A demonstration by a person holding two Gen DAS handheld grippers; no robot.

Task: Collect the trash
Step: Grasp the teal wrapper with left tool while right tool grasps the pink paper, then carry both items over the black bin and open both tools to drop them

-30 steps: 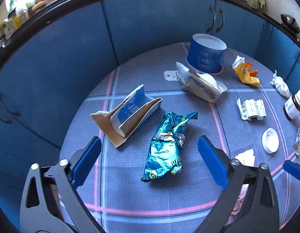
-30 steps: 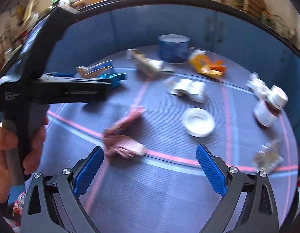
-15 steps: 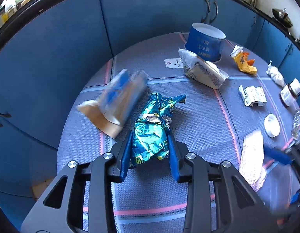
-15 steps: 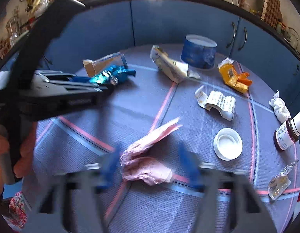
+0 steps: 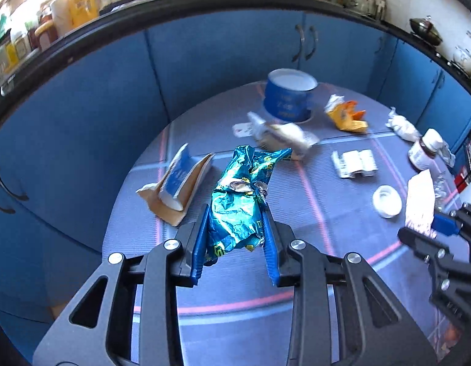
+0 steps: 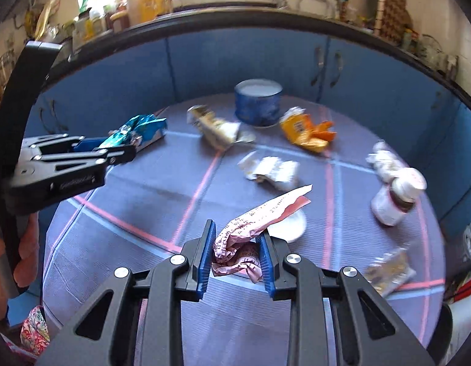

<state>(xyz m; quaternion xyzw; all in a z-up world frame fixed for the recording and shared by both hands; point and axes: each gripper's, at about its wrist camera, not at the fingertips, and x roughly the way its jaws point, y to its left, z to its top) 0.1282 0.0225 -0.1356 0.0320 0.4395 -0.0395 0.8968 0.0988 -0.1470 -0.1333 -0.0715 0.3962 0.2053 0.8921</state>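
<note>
Blue-grey checked tablecloth (image 5: 342, 201), blue cabinets (image 5: 223, 58)

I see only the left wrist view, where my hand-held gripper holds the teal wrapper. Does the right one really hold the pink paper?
Observer: Yes. The right hand-held gripper has both pads pressed on the crumpled pink paper; its jaws have just been closing.
Operator: What lies at the near right of the table?
Observer: A flat clear packet, near the table's edge.
Operator: How does my side look from there?
Observer: The left hand-held gripper, whose jaws have also just been closing, shows from the side: the teal wrapper sticks out past its tips.
</note>
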